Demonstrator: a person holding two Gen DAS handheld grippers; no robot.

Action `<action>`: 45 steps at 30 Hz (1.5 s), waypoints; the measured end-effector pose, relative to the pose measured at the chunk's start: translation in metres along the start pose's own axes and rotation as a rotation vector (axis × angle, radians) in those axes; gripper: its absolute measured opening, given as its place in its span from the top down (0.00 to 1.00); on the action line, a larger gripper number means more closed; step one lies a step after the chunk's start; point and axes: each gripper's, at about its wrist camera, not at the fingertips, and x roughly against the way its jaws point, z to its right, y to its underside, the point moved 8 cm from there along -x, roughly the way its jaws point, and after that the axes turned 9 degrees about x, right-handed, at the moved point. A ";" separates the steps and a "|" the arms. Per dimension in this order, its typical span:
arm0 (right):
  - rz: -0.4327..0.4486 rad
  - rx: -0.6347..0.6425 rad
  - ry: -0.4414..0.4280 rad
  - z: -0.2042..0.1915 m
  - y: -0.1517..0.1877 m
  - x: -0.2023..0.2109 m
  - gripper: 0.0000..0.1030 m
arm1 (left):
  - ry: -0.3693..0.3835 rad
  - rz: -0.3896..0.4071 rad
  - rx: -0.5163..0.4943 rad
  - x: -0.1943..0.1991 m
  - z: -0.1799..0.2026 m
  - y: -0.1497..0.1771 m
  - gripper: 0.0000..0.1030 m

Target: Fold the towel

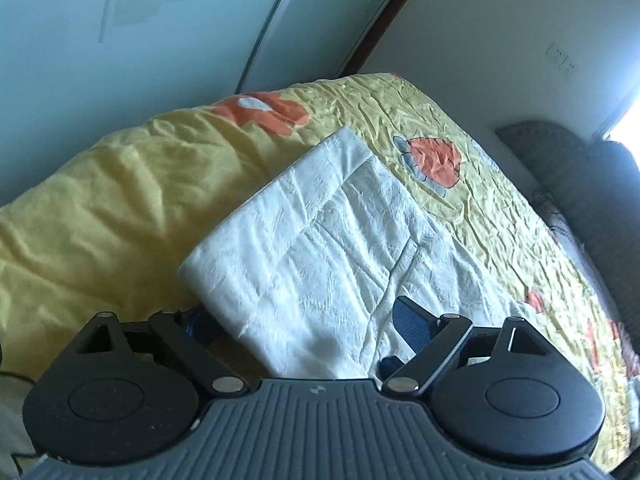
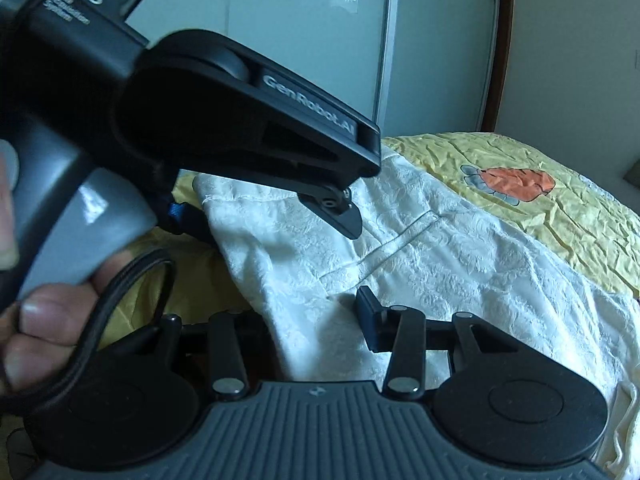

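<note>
Item 1, nearest: left hand-held gripper, jaws spread wide, straddling the near edge of the towel. The blue pad on one finger shows beside the cloth; the other finger is partly hidden under the towel's near corner. Nothing is pinched yet.

Item 2: right hand-held gripper, jaws likewise apart, one dark pad resting just at the towel's near hem, the other finger hidden under the cloth. A person's hand holds the left tool's grey handle, close beside the towel's near corner, with a black cable looped around it.

Item 3: towel, white, textured, lying partly folded on the yellow bedspread, one doubled band along its far edge.

Item 4, farthest: bedspread with orange prints beyond the towel, then a pale wardrobe door.

Risks, as judged: either tool closing on one layer only, so the fold slips apart when lifted; pinching the bedspread beneath along with the towel; the cable snagging the corner; uneven lift skewing the edges.
</note>
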 end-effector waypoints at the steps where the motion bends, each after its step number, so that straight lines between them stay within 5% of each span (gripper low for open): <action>1: 0.000 -0.001 -0.001 0.000 0.000 0.000 0.59 | -0.003 0.003 -0.004 -0.004 0.002 -0.002 0.16; 7: 0.001 -0.003 -0.002 0.005 -0.001 -0.004 0.59 | -0.032 0.015 -0.045 -0.006 -0.001 -0.007 0.29; 10: 0.000 0.001 -0.004 0.005 -0.001 -0.005 0.58 | -0.067 0.041 -0.042 -0.005 -0.007 -0.010 0.59; 13: -0.003 0.018 -0.012 0.002 -0.001 -0.003 0.46 | -0.038 0.034 -0.023 -0.005 -0.013 -0.013 0.60; 16: -0.035 -0.013 -0.003 0.004 0.001 0.003 0.24 | -0.028 0.037 -0.031 -0.005 -0.015 -0.014 0.61; 24: 0.011 -0.360 -0.109 0.053 0.003 0.051 0.24 | -0.054 0.082 -0.079 0.003 -0.010 -0.011 0.67; 27: 0.046 -0.585 -0.186 0.086 0.002 0.062 0.24 | -0.087 0.160 -0.216 0.013 0.009 -0.007 0.79; 31: 0.090 -0.761 -0.257 0.118 -0.001 0.069 0.24 | -0.118 0.220 -0.333 0.017 0.025 -0.001 0.82; 35: 0.064 -0.831 -0.300 0.137 -0.002 0.057 0.24 | -0.197 0.347 -0.673 0.020 0.057 0.026 0.85; 41: -0.073 -0.942 -0.438 0.147 -0.006 0.014 0.23 | -0.260 0.423 -1.129 0.003 0.086 0.084 0.85; 45: -0.125 -0.854 -0.428 0.144 -0.026 -0.008 0.23 | -0.298 0.474 -1.269 -0.007 0.083 0.105 0.85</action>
